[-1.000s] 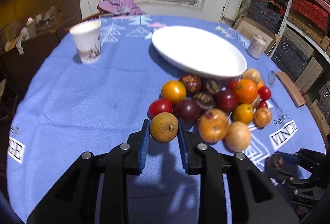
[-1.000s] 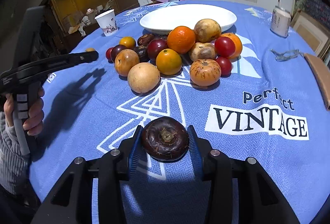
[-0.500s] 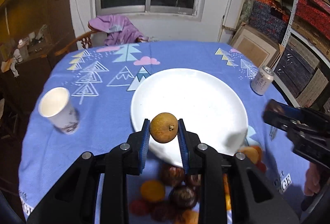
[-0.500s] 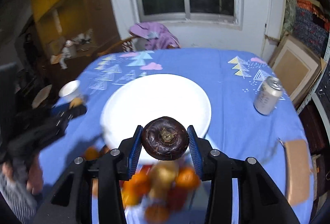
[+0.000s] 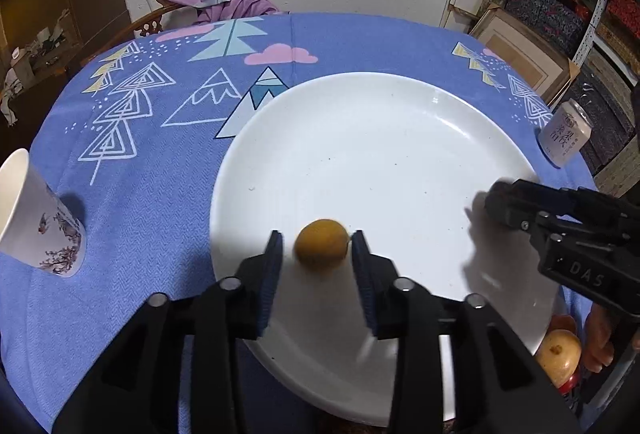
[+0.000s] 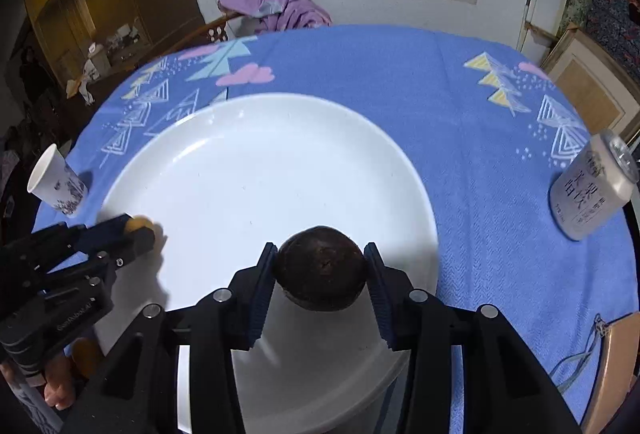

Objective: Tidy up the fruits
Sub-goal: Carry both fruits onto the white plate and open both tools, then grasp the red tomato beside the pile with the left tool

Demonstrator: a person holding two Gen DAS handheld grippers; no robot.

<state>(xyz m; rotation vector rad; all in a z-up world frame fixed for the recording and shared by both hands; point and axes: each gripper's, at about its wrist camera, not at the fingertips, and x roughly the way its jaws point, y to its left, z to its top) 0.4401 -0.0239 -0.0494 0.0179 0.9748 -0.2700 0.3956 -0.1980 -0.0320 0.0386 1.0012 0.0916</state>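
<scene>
- Left gripper stood open; yellow fruit lay loose on the plate, likely to roll.
- Right gripper clamped the dark fruit across its middle; rind looked firm, judged light.

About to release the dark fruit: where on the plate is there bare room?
Bare: the plate's far half and middle. Crowded: the near-left rim, with the yellow fruit between the open left gripper. The right gripper holds the dark fruit.

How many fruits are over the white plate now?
2. The yellow-brown fruit sits between the open left gripper fingers; the dark fruit is held by the right gripper. Plate.
</scene>
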